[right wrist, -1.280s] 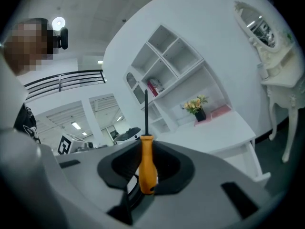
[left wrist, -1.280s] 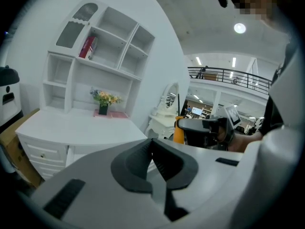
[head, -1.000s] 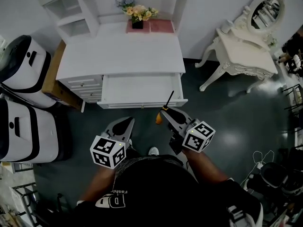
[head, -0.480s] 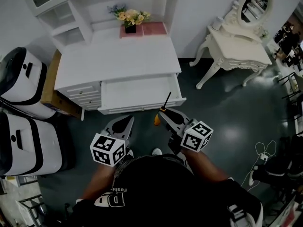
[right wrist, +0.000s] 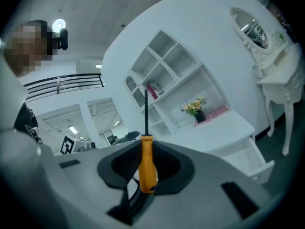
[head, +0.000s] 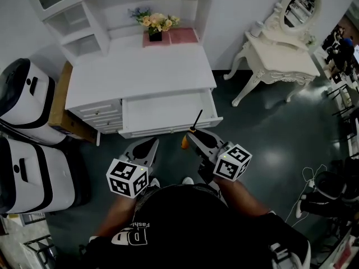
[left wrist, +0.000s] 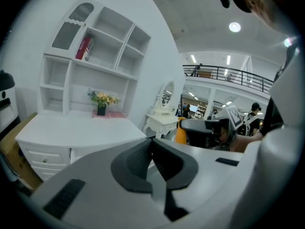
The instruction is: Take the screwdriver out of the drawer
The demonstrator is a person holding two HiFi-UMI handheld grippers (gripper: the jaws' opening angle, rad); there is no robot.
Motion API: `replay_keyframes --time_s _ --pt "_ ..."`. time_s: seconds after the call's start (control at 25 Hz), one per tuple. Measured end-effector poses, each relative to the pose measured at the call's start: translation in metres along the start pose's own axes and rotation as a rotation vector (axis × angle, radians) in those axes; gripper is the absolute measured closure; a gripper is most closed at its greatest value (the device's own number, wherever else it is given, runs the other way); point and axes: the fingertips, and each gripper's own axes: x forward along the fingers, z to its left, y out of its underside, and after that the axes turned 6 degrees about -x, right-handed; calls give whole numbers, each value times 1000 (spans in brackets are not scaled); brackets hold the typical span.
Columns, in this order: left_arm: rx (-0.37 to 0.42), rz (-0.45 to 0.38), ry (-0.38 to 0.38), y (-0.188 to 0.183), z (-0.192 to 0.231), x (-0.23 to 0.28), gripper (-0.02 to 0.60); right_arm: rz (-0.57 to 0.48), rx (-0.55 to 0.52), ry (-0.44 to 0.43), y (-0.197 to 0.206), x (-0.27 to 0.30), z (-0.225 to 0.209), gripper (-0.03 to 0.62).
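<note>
- The right gripper [head: 193, 132] holds the screwdriver [head: 184, 143] by its orange handle. In the right gripper view the pads press on both sides of the handle and the dark shaft stands up out of the jaws.
- That grip is the same as a second ago, with the jaws no wider or narrower and the tool at the same tilt.
- The screwdriver sits at the centre of the head view, just below the front edge of the open drawer [head: 162, 112]. The handle is over the dark floor, and only the shaft tip overlaps the drawer's right front corner in the picture.
- The drawer is pulled out from the desk [head: 140, 74] and its white floor shows bare.
- The left gripper [head: 150, 143] is at lower left of centre with its jaws together on nothing. It hangs well apart from the drawer, as before.
- Over the last second mostly the head view swings, sliding the vanity table [head: 283, 58] at upper right. Both grippers barely shift against the drawer.
- I judge the removal done, since the tool is lifted clear and firmly held. Setting it down or shutting the drawer might remain.
</note>
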Motion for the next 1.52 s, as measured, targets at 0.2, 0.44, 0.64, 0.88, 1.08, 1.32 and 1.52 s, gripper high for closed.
replay_keyframes --time_s 0.2,0.44,0.64,0.88,1.08,1.32,1.52 --pt "3 4 13 2 0 0 568 11 3 8 6 -1 0 516" --pt "7 6 21 1 -2 0 568 9 -4 11 3 -2 1 516" --pt "4 6 22 1 -2 -2 568 11 -9 10 3 -1 3 516" --pt "-1 4 20 2 -3 -1 568 14 -11 13 5 -2 2 516" --pt "-1 3 18 2 -4 -1 568 10 -11 15 4 -4 1 516" --pt "3 5 27 3 -6 -1 568 9 -12 20 6 -5 1 516" --pt "1 4 27 1 -7 -1 568 7 -5 23 5 -6 1 516"
